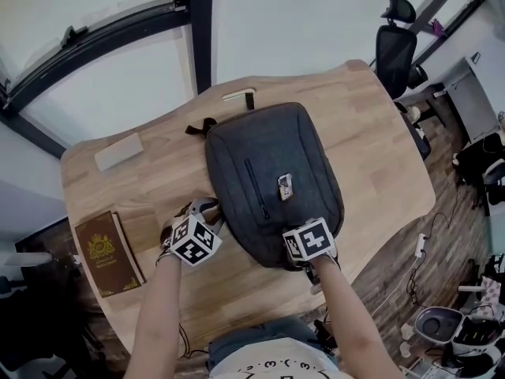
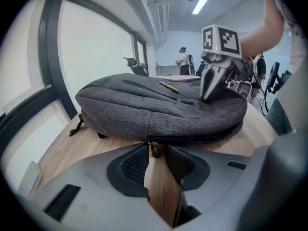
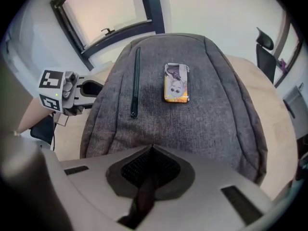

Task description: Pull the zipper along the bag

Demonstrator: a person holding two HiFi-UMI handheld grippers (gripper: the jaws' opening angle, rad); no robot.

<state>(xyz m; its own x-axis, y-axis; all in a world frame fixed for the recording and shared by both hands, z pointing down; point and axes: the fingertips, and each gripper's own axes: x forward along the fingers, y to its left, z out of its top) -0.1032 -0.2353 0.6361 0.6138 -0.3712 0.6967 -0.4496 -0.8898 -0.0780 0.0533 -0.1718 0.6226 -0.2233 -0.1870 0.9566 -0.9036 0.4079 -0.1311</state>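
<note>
A grey backpack [image 1: 272, 172] lies flat on the wooden table [image 1: 371, 156]. My left gripper [image 1: 210, 212] is at its left side, low over the table. In the left gripper view the jaws stand a little apart, and the main zipper's metal pull [image 2: 154, 148] hangs between their tips, not clamped. My right gripper [image 1: 308, 247] points steeply down with its tips on the bag's near end. Its jaws are shut, with nothing visibly held; it also shows as the right gripper [image 2: 211, 91] on the fabric. A colourful tag [image 3: 176, 83] and a front pocket zipper [image 3: 135, 81] lie on the bag's top.
A brown book [image 1: 106, 253] lies at the table's near left corner. A grey flat block [image 1: 118, 151] sits at the far left, and a white item [image 1: 238, 95] behind the bag. An office chair [image 1: 394, 46] stands beyond the right edge.
</note>
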